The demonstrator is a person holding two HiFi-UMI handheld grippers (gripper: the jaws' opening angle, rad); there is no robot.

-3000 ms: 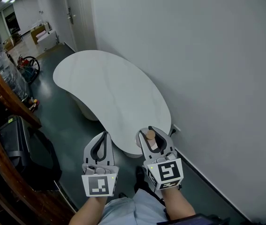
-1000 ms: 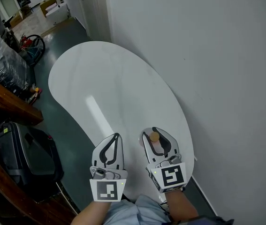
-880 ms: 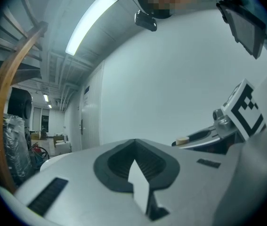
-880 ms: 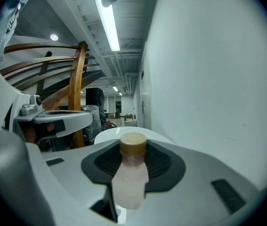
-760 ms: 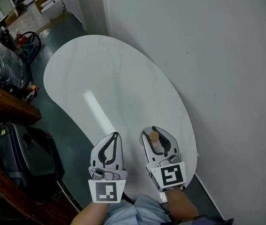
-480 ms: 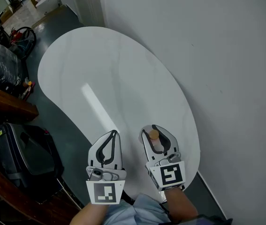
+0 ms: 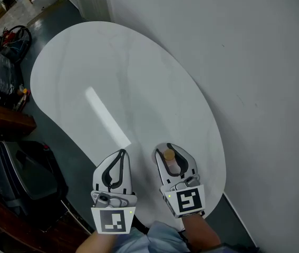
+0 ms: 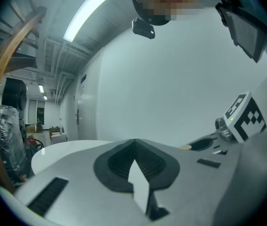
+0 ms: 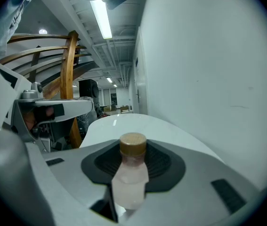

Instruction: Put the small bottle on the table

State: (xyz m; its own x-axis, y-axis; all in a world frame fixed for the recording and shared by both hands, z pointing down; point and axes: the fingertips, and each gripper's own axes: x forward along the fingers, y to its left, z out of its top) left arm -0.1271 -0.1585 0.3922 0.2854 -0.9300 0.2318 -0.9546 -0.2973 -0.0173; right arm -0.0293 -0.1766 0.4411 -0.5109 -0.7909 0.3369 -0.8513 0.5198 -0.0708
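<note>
A small pale bottle (image 9: 129, 177) with a tan cap (image 7: 168, 155) stands upright between the jaws of my right gripper (image 7: 173, 153), which is shut on it. That gripper hovers over the near end of the white kidney-shaped table (image 7: 117, 88), close to the wall. My left gripper (image 7: 116, 159) is beside it to the left, over the table's near edge, shut with nothing in it. In the left gripper view its dark pads (image 8: 135, 161) meet at the tip, and the right gripper shows at the right edge.
A pale wall (image 7: 244, 62) runs along the table's right side. Dark floor (image 7: 70, 157) lies to the left, with a black suitcase (image 7: 17, 178) and a wooden handrail (image 7: 1, 121). Farther off at top left stand a bicycle wheel (image 7: 13, 36) and boxes.
The view has moved forward over the table, so more of its top lies under the grippers. Both grippers keep their pose, and the bottle stays in the right one.
</note>
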